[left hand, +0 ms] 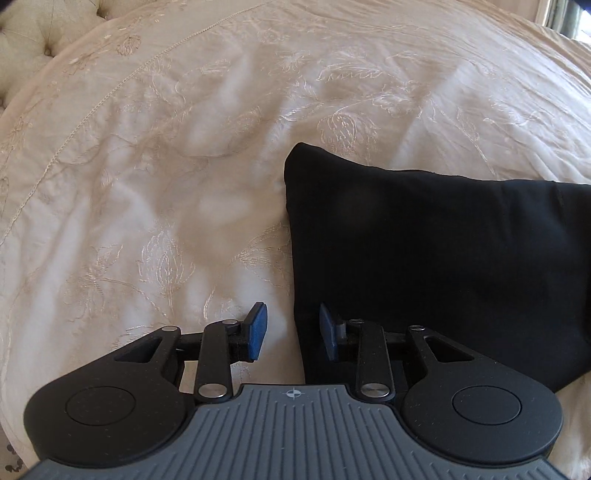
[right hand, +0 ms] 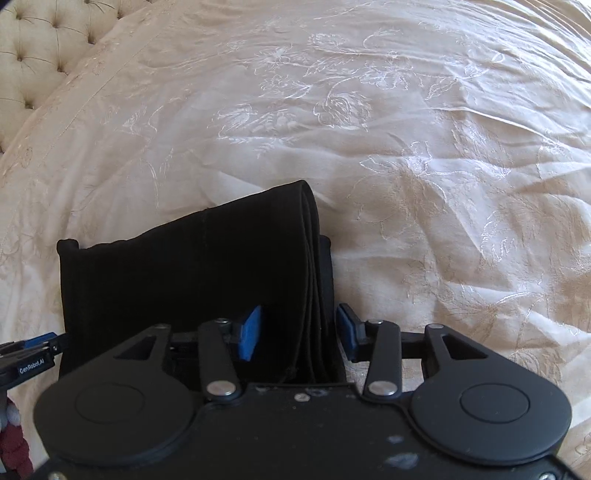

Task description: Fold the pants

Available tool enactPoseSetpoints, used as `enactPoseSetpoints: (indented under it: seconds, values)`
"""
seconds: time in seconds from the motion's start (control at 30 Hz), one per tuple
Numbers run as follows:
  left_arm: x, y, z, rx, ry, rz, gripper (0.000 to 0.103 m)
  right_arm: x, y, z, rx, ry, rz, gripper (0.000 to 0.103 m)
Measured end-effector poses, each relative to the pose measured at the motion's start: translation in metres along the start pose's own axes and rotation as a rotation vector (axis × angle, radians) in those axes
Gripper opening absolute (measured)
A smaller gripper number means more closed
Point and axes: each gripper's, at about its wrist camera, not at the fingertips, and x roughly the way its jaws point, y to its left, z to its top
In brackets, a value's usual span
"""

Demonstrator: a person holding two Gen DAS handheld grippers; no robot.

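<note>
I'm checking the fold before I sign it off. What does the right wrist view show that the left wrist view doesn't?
Only the right wrist view shows the stacked layer edges of the folded pants along their right side, running between the open right gripper's pads. It also shows the left gripper from the side at the pants' left edge.

Only the left wrist view shows the left gripper open, straddling the pants' left edge, and a window strip at top right.

Both show the embroidered cream bedspread and the tufted headboard.
</note>
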Motion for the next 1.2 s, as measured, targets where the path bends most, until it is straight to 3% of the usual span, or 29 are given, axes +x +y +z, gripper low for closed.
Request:
enactPoseSetpoints:
  seconds: [0.23, 0.3, 0.4, 0.5, 0.7, 0.87, 1.07, 1.2]
  values:
    - [-0.064, -0.006, -0.009, -0.068, -0.108, 0.072, 0.031, -0.069, -0.006, -0.016, 0.012, -0.15, 0.012, 0.047]
    - [-0.085, -0.015, -0.017, -0.081, -0.124, 0.062, 0.031, -0.088, -0.003, -0.029, 0.004, -0.176, 0.024, 0.048]
    - [-0.119, -0.033, -0.035, -0.124, -0.13, 0.031, 0.031, -0.116, 0.004, -0.053, -0.044, -0.195, 0.022, 0.048]
    - [-0.149, -0.053, -0.056, -0.155, -0.127, 0.05, 0.031, -0.142, 0.01, -0.082, -0.102, -0.209, 0.027, 0.049]
    - [-0.197, -0.088, -0.094, -0.153, -0.119, 0.034, 0.032, -0.2, 0.011, -0.142, -0.206, -0.241, 0.017, 0.049]
    - [-0.235, -0.11, -0.124, -0.141, -0.162, 0.054, 0.032, -0.249, 0.001, -0.183, -0.198, -0.312, -0.005, 0.049]
    - [-0.267, -0.124, -0.143, -0.139, -0.198, 0.049, 0.032, -0.283, -0.014, -0.215, -0.184, -0.293, 0.083, 0.05]
    - [-0.281, -0.134, -0.155, -0.111, -0.195, 0.044, 0.033, -0.299, -0.016, -0.229, -0.203, -0.316, 0.075, 0.05]
